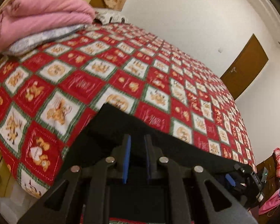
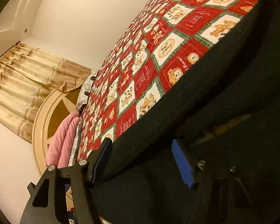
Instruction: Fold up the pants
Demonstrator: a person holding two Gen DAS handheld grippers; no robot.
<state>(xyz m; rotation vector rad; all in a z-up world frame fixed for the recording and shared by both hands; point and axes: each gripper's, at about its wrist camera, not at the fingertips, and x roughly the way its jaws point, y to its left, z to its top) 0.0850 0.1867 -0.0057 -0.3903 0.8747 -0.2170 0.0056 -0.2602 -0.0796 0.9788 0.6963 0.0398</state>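
Note:
The black pants (image 1: 110, 123) lie on the red patchwork bedspread (image 1: 121, 65) at the near edge of the bed. My left gripper (image 1: 137, 140) has its blue-padded fingers nearly together, pinched on the pants' black fabric. The right gripper shows at the lower right of the left wrist view (image 1: 239, 179), at the far end of the same fabric edge. In the right wrist view the pants (image 2: 196, 112) fill the lower right, and my right gripper (image 2: 141, 145) has its fingers wide apart around the fabric edge.
A folded pink quilt (image 1: 41, 13) and a grey pillow (image 1: 39, 41) lie at the head of the bed, by a round cream headboard (image 2: 41, 115). A brown door (image 1: 246, 67) is in the far wall. Clothes (image 1: 279, 162) hang at the right.

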